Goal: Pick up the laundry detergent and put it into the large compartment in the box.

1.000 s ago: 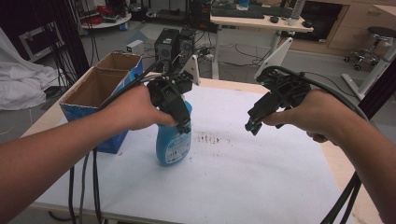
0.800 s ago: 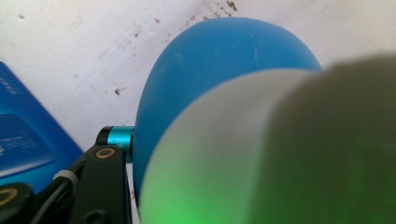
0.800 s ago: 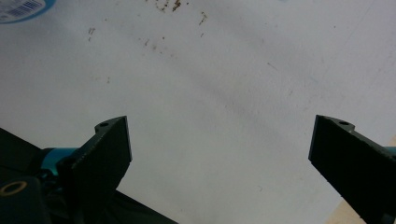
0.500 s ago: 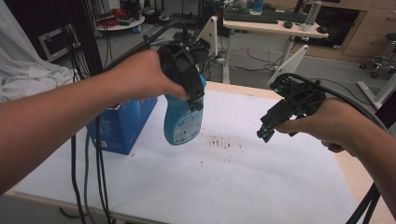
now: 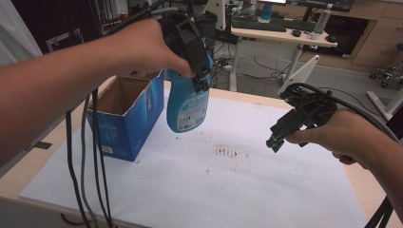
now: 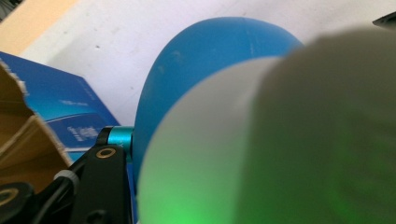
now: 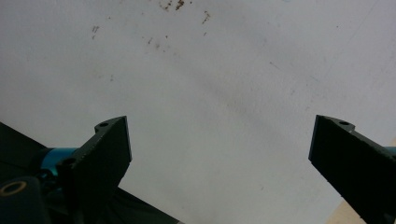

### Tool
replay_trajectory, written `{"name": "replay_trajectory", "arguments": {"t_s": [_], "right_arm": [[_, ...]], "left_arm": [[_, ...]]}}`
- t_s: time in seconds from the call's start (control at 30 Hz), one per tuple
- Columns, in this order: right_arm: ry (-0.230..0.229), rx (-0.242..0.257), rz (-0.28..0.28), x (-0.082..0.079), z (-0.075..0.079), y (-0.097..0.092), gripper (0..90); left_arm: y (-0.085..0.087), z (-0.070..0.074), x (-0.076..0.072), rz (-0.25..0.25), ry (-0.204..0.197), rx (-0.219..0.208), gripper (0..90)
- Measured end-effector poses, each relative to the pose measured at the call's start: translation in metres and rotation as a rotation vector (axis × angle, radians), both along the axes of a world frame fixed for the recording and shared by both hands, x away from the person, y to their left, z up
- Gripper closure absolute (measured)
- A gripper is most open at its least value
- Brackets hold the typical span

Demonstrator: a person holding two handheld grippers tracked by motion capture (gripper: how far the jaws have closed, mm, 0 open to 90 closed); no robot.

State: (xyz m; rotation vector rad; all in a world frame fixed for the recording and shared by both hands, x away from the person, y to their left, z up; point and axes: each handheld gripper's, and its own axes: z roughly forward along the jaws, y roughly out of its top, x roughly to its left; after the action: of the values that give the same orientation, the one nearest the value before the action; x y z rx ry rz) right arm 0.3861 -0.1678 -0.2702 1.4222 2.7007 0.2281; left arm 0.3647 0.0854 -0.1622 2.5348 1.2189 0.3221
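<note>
High view shows brown specks (image 5: 227,152); left gripper view shows blue bottle (image 6: 196,74).

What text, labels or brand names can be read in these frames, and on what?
Blue bottle: white label with print, too small to read.
Blue cardboard box: white markings and a small label, blurred; unreadable in the left gripper view too.
Nothing else carries legible text.

A pale wooden table (image 5: 368,190) carries a white sheet (image 5: 228,190) marked with small brown specks. At twelve o'clock behind it stands a white-legged desk (image 5: 285,38) holding a keyboard (image 5: 252,23) and a clear bottle (image 5: 323,19). Grey floor (image 5: 332,80) spreads beyond, with cables trailing across it, and an office chair's wheeled base (image 5: 387,73) sits at two o'clock
</note>
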Motion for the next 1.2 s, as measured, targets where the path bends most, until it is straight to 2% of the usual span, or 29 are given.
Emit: {"name": "replay_trajectory", "arguments": {"t_s": [0.13, 0.27, 0.43, 0.57, 0.77, 0.9, 1.2], "right_arm": [[0.003, -0.001, -0.006, 0.001, 0.0, -0.002, 5.0], [0.005, -0.001, -0.003, 0.002, 0.0, -0.001, 5.0], [0.003, -0.002, 0.004, 0.002, -0.001, 0.002, 5.0], [0.004, -0.003, 0.005, 0.002, -0.001, 0.003, 5.0], [0.001, -0.003, 0.01, 0.002, 0.0, 0.004, 5.0], [0.001, -0.008, 0.012, 0.001, 0.0, 0.005, 4.9], [-0.001, -0.014, 0.017, 0.001, -0.001, 0.009, 5.0]], "left_arm": [[0.013, 0.014, 0.003, 0.03, -0.014, -0.009, 43.2], [0.027, 0.025, 0.004, 0.058, -0.023, 0.001, 43.2], [0.048, 0.04, 0.005, 0.086, -0.03, -0.014, 43.2], [0.068, 0.048, 0.004, 0.114, -0.03, -0.01, 43.3], [0.098, 0.05, 0.005, 0.152, -0.018, 0.017, 43.3], [0.118, 0.047, 0.005, 0.184, -0.016, 0.013, 43.3], [0.144, 0.036, 0.011, 0.23, -0.013, 0.007, 43.3]]}}
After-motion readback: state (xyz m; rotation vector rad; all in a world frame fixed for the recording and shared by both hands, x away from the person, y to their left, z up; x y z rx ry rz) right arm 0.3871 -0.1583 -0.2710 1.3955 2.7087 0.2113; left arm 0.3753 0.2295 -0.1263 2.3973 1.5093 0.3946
